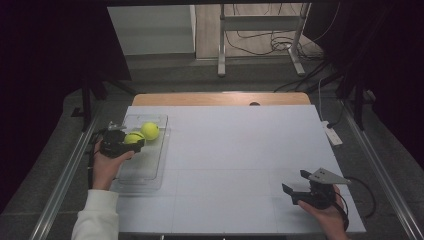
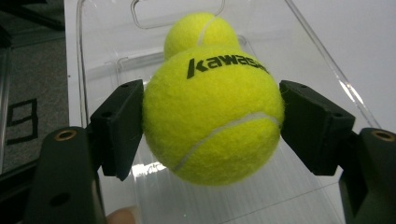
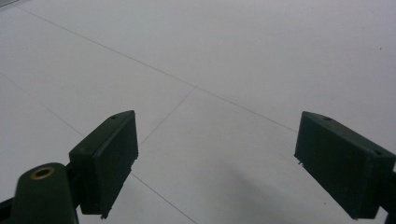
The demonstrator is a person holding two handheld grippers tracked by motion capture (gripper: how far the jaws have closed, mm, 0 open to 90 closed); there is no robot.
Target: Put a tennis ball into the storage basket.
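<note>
Left gripper (image 2: 212, 123): black, blocky jaws closed on a ball, flat pads pressing its two sides; held by a hand in a white sleeve at the desk's left edge.
Held ball (image 2: 212, 116): round, fuzzy yellow-green felt with a white curved seam and black lettering; gripped over the tray, clear of its floor as far as can be told.
Second ball (image 2: 198, 29): same felt and colour, lying in the tray just beyond the held ball, toward the tray's far end.
Tray (image 1: 150, 170): clear rigid plastic, oblong with rounded corners and a glossy, ribbed floor; sits along the desk's left edge.
Right gripper (image 1: 296, 187): black jaws spread wide with nothing between them, a grey three-cornered plate on top; held near the desk's near right corner, well apart from the tray.
Desk (image 1: 240, 150): flat, matt white top with thin seam lines; a wooden strip shows along the far edge.
</note>
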